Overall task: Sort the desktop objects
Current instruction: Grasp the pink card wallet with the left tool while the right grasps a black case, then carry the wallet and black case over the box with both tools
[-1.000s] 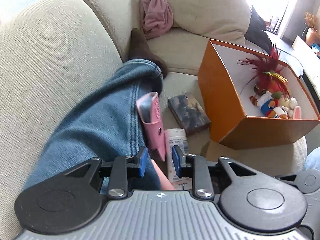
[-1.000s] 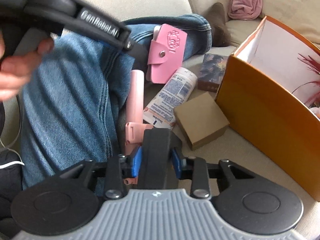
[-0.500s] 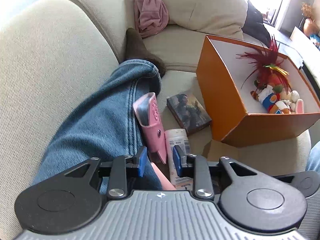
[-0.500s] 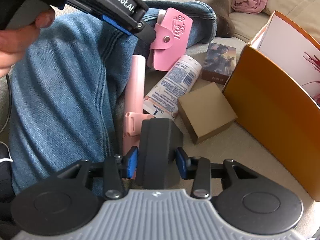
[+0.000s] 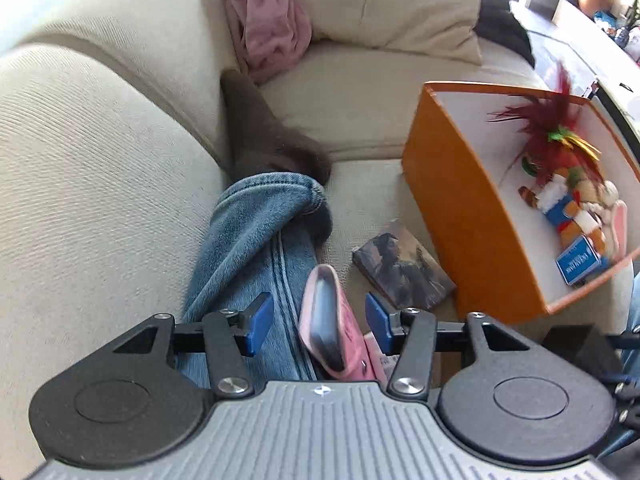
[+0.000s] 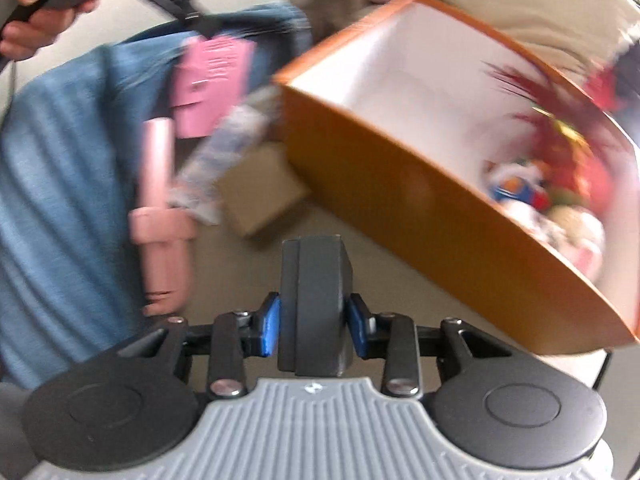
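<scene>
The left tongs (image 5: 316, 322) are opening around the pink key case (image 5: 330, 320); the right tongs (image 6: 312, 324) now swing toward the orange box (image 6: 400, 184) at two o'clock.

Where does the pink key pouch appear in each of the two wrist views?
Left wrist: pink key pouch at bottom centre, between the opening jaws, pads clear of it.
Right wrist: blurred, upper left, against the jeans.
Shared landmark: orange box, to the pouch's right in both.

The right gripper (image 6: 312, 330) is clamping a dark grey block (image 6: 314, 306) between its blue pads while its jaws are closing. Beyond, blurred, an orange box (image 6: 400, 196) is holding toys, beside a brown cardboard box (image 6: 260, 194) and a pink pouch (image 6: 210, 80).
</scene>
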